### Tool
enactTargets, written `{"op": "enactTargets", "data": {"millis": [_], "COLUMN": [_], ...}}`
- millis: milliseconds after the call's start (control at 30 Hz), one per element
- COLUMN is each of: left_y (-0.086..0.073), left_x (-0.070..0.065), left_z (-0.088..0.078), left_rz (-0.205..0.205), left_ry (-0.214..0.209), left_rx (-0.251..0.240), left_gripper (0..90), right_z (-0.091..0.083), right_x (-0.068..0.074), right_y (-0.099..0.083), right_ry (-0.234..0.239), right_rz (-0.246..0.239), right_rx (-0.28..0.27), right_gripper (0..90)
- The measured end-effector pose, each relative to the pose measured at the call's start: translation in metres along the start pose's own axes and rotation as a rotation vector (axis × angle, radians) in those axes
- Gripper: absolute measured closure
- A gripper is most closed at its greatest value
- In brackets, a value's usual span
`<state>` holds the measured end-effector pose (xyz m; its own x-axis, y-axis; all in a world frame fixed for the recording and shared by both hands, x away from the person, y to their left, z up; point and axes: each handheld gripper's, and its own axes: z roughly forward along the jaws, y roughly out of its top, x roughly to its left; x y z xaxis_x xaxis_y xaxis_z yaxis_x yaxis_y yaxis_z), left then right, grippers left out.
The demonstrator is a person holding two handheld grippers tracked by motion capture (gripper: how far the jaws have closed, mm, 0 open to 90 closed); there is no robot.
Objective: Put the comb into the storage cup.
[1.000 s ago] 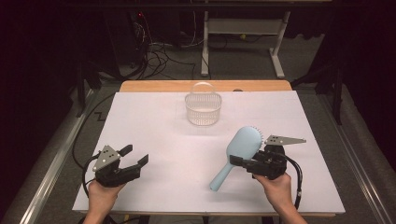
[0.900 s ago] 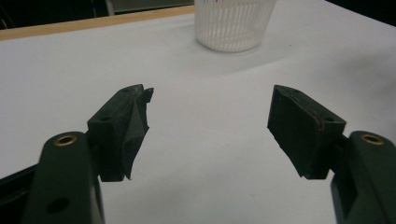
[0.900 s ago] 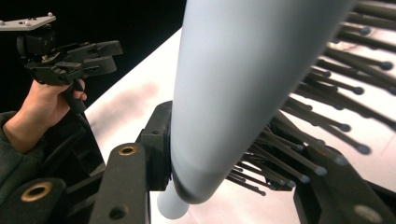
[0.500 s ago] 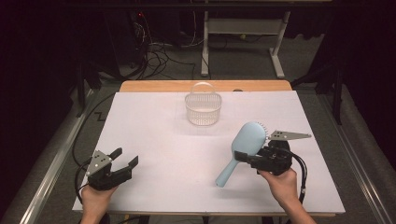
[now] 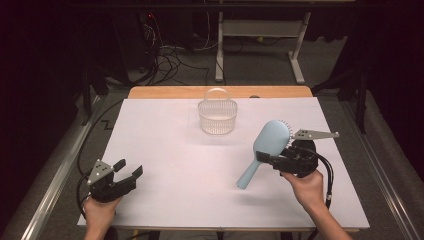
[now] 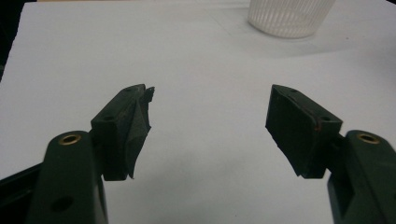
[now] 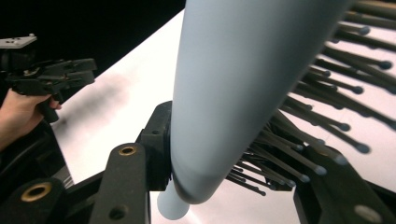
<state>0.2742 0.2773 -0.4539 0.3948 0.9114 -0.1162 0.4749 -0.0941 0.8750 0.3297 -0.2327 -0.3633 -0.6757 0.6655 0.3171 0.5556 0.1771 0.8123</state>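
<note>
At the lower left of the high view the left gripper (image 5: 128, 173) sits low over the white desk (image 5: 165, 140), jaws spread wide with nothing between them — the left gripper view shows only bare sheet between its pads. Compared with a second ago, this hand has drifted toward the near left corner and sunk a little, out of the way. At upper centre the clear ribbed basket (image 5: 217, 116) stands where it stood, empty as far as can be seen. To the right, the right gripper (image 5: 272, 160) has its jaws clamped on the pale blue hairbrush (image 5: 269, 145) at the base of its head, bristles (image 7: 299, 154) turned away from the camera's side, handle hanging down-left. The brush has risen off the sheet and tilted more upright since the earlier frames, which suggests the lift is done and a carry toward the basket comes next.
</note>
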Motion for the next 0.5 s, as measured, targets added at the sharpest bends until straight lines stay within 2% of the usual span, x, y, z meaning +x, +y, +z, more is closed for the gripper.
{"op": "enactTargets", "data": {"millis": [367, 500], "left_y": [-0.002, -0.002], "left_x": [-0.005, -0.008], "left_z": [0.004, 0.005], "left_rz": [0.007, 0.030], "left_ry": [-0.019, -0.015], "left_rx": [0.022, 0.032], "left_gripper": [31.4, 32.0], "right_z": [0.000, 0.001], "right_x": [-0.001, -0.002], "right_y": [0.024, 0.032], "right_ry": [-0.046, -0.058], "right_rz": [-0.027, -0.033], "right_rx": [-0.029, -0.033], "right_gripper": [54.1, 54.1]}}
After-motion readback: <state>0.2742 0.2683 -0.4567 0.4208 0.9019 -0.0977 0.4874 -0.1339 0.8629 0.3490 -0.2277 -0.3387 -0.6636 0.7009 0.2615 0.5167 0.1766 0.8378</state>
